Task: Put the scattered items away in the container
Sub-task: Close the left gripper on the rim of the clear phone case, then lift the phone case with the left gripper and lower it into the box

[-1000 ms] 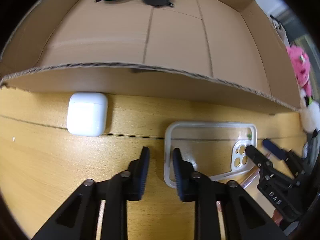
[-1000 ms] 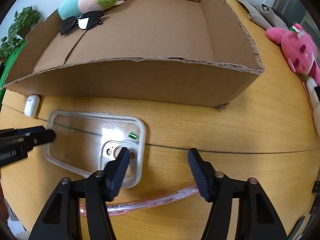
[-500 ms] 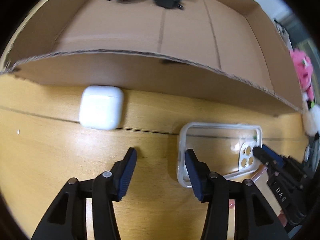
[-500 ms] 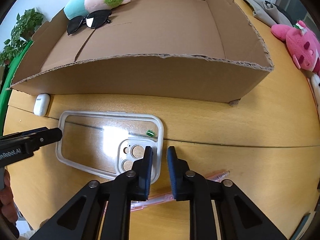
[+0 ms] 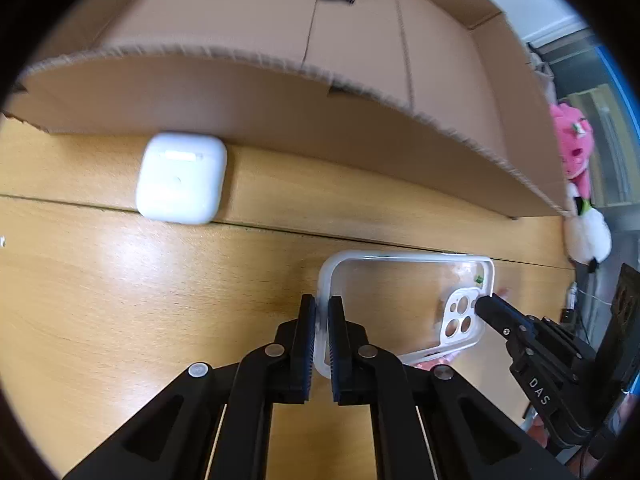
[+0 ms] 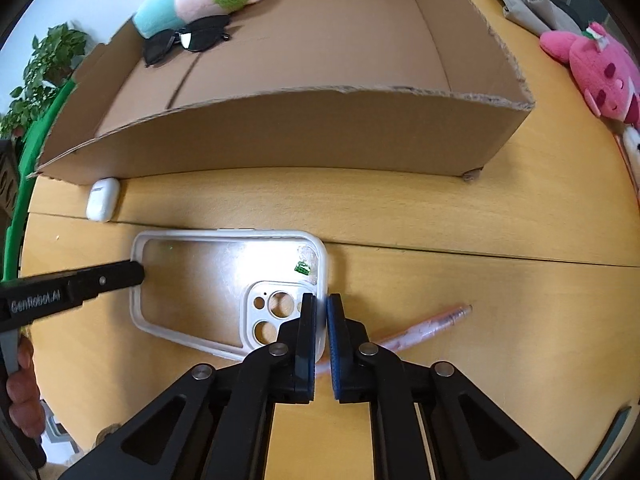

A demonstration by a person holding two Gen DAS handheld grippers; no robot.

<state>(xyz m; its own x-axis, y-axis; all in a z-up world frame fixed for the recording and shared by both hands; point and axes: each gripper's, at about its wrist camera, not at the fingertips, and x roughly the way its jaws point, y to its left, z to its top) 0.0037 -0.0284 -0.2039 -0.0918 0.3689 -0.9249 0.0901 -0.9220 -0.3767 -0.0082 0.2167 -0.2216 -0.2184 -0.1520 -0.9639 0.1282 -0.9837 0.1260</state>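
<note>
Pinching the clear phone case (image 6: 224,280) by its two short rims, left gripper (image 5: 321,344) and right gripper (image 6: 321,340) clamping opposite ends, keeping it level near the cardboard box (image 6: 360,140), likely for lifting inside beside the sunglasses (image 6: 188,38).

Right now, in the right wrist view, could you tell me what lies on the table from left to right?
White earbud case → clear phone case → pink pen → pink plush toy.
</note>
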